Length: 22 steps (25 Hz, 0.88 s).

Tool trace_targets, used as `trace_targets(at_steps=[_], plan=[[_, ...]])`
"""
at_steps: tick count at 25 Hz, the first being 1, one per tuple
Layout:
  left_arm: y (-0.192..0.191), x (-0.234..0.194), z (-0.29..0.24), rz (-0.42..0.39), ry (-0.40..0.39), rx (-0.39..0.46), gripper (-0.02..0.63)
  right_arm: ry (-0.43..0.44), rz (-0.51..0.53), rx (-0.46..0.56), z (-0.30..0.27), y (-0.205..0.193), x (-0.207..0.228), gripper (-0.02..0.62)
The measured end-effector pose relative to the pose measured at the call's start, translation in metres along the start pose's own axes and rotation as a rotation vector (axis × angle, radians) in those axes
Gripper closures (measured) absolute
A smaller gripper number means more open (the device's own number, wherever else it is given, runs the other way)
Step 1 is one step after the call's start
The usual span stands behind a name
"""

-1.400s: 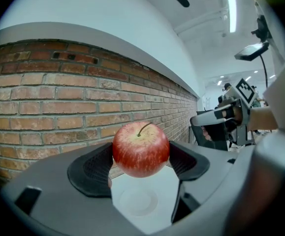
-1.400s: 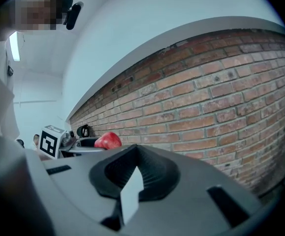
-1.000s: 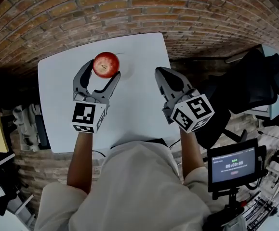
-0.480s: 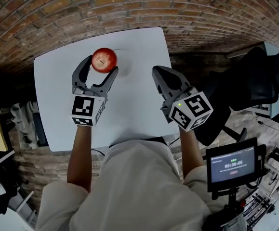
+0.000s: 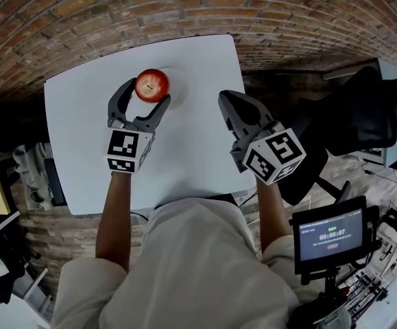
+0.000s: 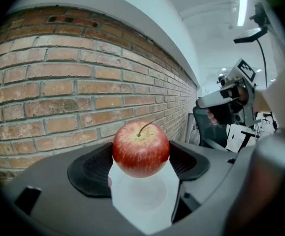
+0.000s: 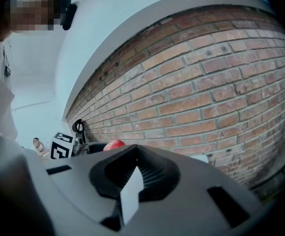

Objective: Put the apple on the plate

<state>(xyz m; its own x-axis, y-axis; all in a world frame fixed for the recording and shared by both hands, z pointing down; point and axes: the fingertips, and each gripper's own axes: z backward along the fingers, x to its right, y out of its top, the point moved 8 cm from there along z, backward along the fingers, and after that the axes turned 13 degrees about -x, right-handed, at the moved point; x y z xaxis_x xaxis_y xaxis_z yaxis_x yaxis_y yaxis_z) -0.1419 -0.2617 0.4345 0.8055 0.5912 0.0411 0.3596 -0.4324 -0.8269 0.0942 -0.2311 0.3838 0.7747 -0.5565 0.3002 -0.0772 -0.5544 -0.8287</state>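
One white worktop [image 5: 81,156] carries everything, set against a brick wall. Next in size are the grippers. The left gripper [image 5: 145,96] has its fingers [image 6: 90,168] clamped on the apple's two sides. The right gripper [image 5: 230,103] hangs well off to the side, fingers together with nothing between them. A pale plate [image 5: 182,88] lies just below and beyond the left fingertips, its rim showing on the side toward the right gripper. The apple [image 5: 152,84] sits between those fingertips, stem up, over the plate; I can't tell whether it touches yet. To my eye the setting-down is the step in hand. Lower the fingers straight over the plate's middle until the apple bears on it, keeping it upright. Then part them gently and evenly so it doesn't roll toward the rim.
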Motion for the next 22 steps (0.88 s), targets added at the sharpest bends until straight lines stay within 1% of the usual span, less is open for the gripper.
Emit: trace_targets(at_steps=[6, 16, 22], plan=[[-0.004, -0.004, -0.013, -0.029, -0.009, -0.013, 0.241, 0.031, -0.025, 0.002, -0.007, -0.004, 0.004, 0.591], [-0.02, -0.007, -0.041, -0.037, -0.04, -0.071, 0.241, 0.012, -0.043, -0.021, -0.015, -0.011, 0.011, 0.591], [-0.029, -0.009, -0.055, -0.028, -0.034, -0.088, 0.241, 0.01, -0.075, -0.027, -0.02, -0.015, 0.016, 0.591]])
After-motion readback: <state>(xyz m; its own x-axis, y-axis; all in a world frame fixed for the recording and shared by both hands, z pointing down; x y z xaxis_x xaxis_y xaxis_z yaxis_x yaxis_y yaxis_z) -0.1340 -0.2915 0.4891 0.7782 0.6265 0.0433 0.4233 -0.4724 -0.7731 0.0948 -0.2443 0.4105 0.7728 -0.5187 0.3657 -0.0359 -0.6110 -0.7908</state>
